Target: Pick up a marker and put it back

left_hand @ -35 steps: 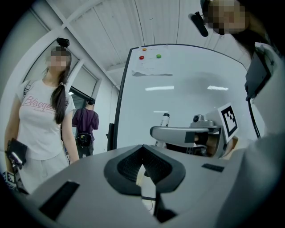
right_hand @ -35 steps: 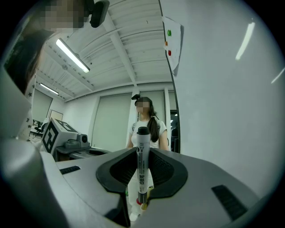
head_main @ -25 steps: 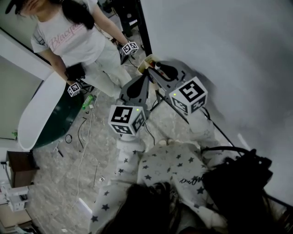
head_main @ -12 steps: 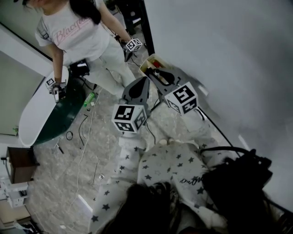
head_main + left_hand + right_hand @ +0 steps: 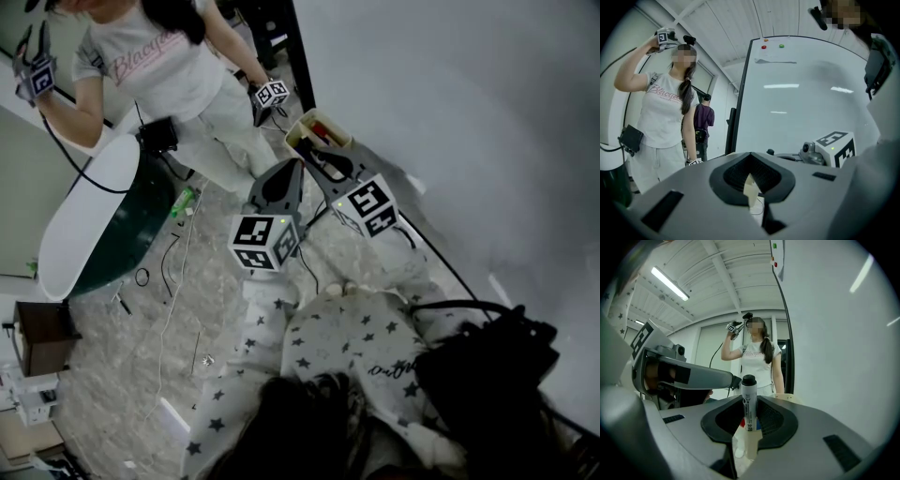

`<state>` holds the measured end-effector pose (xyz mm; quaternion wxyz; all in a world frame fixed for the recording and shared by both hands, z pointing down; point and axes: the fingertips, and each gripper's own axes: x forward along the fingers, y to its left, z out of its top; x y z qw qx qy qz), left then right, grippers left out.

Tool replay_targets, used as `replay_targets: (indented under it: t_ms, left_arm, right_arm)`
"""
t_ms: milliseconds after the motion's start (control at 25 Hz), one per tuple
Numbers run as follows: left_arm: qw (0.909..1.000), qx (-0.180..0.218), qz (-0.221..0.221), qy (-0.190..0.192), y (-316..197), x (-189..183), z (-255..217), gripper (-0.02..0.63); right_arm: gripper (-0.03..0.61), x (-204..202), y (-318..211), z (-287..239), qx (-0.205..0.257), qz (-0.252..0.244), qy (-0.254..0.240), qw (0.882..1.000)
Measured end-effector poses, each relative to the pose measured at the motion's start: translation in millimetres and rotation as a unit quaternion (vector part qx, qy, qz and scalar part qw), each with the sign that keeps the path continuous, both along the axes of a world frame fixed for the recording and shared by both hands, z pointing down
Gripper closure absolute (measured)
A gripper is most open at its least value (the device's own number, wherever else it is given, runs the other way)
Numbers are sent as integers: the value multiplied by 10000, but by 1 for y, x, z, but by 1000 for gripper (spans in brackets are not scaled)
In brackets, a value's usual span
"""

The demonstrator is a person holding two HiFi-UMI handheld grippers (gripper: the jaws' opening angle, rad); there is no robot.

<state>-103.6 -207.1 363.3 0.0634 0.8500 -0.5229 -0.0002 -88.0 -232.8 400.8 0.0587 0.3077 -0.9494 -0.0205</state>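
T-shirt (image 5: 150, 70) of the standing person, upper left of the head view: pink script, "Blacque"; any letters after that cannot be made out.
Same T-shirt, left of the left gripper view: "Blacque" again.
Star-print garment (image 5: 356, 342), lower centre of the head view: dark script starting "Ou", the rest unreadable.
Marker (image 5: 749, 404) barrel, centre of the right gripper view: dark print, too small to read.

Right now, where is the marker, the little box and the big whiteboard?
marker (image 5: 749, 406), right gripper view, on its white barrel.
box (image 5: 293, 139), head view, on its pale rim.
whiteboard (image 5: 806, 103), left gripper view, on its bare white face.
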Motion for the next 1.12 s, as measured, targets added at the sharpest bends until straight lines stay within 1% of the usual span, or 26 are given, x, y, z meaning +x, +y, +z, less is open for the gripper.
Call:
replay_targets:
  t_ms: [160,520,840,960,1120]
  left_arm:
    - [10000,-26,18,10,0,1,0,612]
    - [10000,-12,29,32,1,2,2,612]
    - [9996,275,60,94,4,1,-23,612]
    - [9991,388,121,75,5,5,-34,612]
    - [9984,493,288,-2,11,15,-51,612]
  right_arm:
    - [500,0,1,5,-31,-4,55,10000]
    - [499,1,7,-6,127,-85,-89,9998]
    - [499,15,22,-64,582,-131,-663,9960]
    - [500,18,30,-84,610,-264,-863,9940]
    - [500,21,41,-100,593,-426,-904,9932]
